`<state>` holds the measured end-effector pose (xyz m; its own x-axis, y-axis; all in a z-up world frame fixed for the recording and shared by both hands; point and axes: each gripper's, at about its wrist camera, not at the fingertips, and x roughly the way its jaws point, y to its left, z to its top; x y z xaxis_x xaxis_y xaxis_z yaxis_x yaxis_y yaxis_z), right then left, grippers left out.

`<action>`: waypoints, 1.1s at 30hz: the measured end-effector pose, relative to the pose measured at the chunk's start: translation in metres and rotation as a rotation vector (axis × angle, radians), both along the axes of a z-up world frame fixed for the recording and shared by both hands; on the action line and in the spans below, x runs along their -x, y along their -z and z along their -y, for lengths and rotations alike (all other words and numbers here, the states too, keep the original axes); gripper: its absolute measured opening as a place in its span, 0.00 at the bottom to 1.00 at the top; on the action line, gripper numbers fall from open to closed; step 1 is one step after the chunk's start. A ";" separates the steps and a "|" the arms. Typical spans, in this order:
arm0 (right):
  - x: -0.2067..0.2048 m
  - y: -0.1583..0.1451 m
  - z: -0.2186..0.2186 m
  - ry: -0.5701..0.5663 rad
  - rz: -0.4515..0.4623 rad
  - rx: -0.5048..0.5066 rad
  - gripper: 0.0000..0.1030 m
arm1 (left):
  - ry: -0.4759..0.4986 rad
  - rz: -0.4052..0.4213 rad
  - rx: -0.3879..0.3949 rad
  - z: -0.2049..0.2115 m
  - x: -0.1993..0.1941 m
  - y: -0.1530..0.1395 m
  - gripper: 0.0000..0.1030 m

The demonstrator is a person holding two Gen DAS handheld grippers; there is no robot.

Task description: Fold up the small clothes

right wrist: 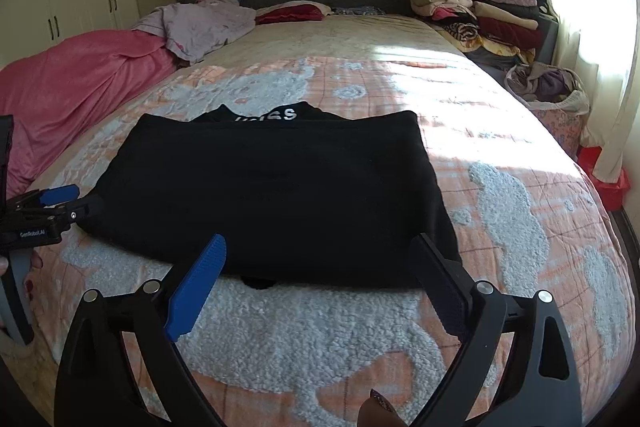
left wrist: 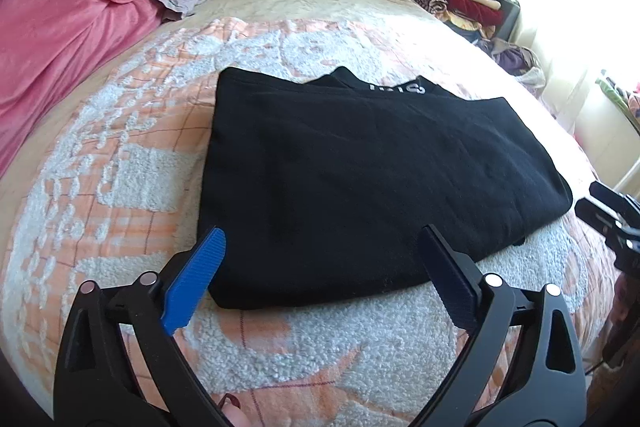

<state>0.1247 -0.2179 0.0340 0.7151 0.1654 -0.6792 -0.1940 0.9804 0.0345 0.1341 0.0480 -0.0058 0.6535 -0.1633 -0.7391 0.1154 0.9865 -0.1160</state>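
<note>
Daylight entered from the window (right wrist: 592, 39) at the right of both frames; it was blown out to white there. A bright sunlit patch lay across the bed (right wrist: 460, 95) at centre right, while the left stayed dimmer. Strong fisheye bending curved the edges, with dark vignetted corners. Focus was sharp; the black garment (left wrist: 360, 179) showed almost no detail.

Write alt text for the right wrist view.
A folded black garment lies flat on the bed's peach and white blanket, just beyond the open, empty right gripper. The left gripper sits at its left edge.
</note>
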 end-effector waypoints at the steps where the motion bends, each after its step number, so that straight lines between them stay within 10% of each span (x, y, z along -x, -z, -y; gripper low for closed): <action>1: 0.000 -0.001 -0.006 -0.015 0.002 0.004 0.91 | -0.008 0.004 0.002 -0.002 0.000 -0.001 0.90; 33: 0.010 0.024 -0.171 -0.402 0.025 0.151 0.95 | -0.218 -0.021 0.064 -0.077 -0.038 -0.004 0.91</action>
